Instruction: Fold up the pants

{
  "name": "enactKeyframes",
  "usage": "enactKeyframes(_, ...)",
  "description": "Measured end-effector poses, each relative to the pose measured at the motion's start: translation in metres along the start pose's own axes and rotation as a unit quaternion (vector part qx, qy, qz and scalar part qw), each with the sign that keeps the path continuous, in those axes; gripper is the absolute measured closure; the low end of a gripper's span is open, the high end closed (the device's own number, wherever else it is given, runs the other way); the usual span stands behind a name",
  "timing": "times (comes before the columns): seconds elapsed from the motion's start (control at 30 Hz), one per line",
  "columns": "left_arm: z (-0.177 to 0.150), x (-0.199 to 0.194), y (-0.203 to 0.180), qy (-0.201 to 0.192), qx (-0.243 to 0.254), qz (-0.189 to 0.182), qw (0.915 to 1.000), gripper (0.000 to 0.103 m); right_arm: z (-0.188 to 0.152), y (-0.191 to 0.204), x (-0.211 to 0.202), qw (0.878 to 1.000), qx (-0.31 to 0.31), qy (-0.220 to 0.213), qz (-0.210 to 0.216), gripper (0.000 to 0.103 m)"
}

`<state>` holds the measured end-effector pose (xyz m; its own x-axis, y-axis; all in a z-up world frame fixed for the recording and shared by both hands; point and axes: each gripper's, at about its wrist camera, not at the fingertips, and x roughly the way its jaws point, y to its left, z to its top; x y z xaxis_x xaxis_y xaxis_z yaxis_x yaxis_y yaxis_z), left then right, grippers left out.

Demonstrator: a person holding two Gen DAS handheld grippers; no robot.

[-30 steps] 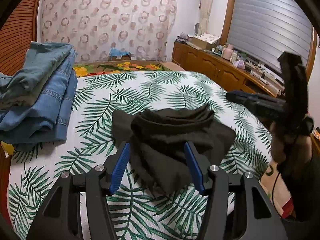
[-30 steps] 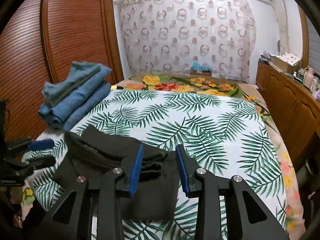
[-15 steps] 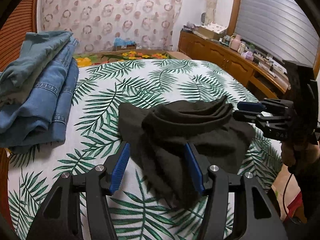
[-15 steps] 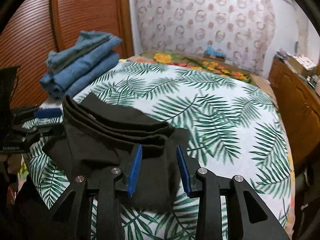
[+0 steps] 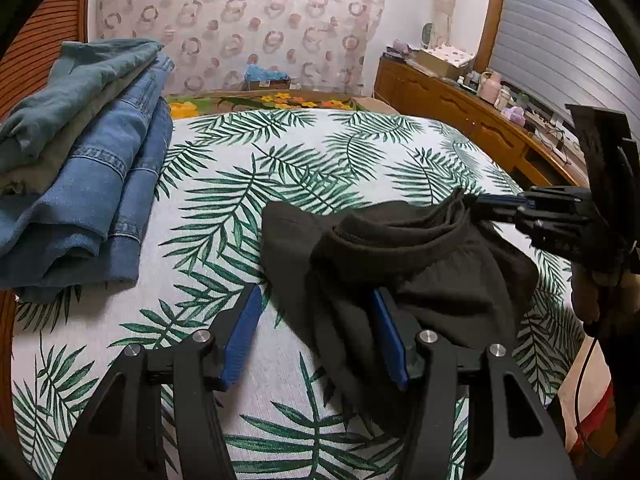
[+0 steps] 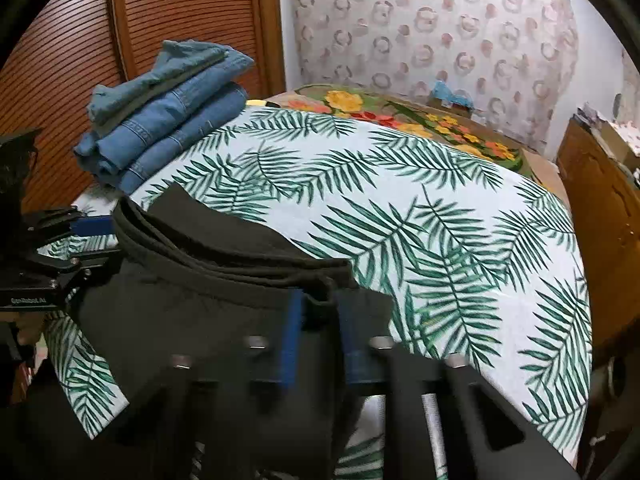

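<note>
The black pants (image 5: pixel 420 272) lie bunched on the bed (image 5: pixel 320 152); the right gripper (image 6: pixel 316 320) pinches their waistband, the left gripper (image 5: pixel 316 332) gapes. Next likely: flattening.

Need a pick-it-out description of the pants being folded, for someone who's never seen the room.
Start at the bed with the palm-leaf sheet. Its near edge holds the black pants, bunched between both grippers. The only other clothes, stacked jeans by the wooden doors, are blue.
</note>
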<state>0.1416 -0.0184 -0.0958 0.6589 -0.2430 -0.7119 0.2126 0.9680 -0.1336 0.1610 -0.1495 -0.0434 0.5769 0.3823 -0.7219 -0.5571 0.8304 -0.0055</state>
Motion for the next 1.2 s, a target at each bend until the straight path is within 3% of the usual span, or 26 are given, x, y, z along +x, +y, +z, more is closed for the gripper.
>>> enactKeyframes(0.13, 0.001, -0.006, 0.001, -0.01, -0.004, 0.0, 0.9999, 0.045, 0.006, -0.009, -0.007, 0.998, 0.038, -0.04, -0.042, 0.097)
enactKeyframes(0.3, -0.002, -0.017, -0.002, -0.018, 0.001, -0.009, 0.9998, 0.045, 0.003, -0.008, -0.006, 0.997, 0.042, -0.043, -0.058, 0.096)
enactKeyframes(0.43, -0.009, -0.028, -0.009, -0.024, 0.01, -0.023, 0.9994, 0.047, 0.0, -0.007, -0.01, 0.996, 0.045, -0.036, -0.065, 0.078)
enactKeyframes(0.53, -0.02, -0.035, -0.015, -0.02, 0.015, -0.038, 0.999, 0.058, -0.008, -0.004, -0.021, 0.997, 0.047, -0.037, -0.052, 0.074)
enactKeyframes(0.7, -0.039, -0.041, -0.031, -0.007, 0.033, -0.064, 0.9974, 0.067, -0.03, -0.003, -0.044, 0.998, 0.045, -0.028, -0.022, 0.071)
enactKeyframes(1.2, -0.05, -0.025, -0.034, 0.021, 0.045, -0.042, 0.9979, 0.068, -0.074, -0.001, -0.056, 0.998, 0.059, -0.006, 0.0, 0.071)
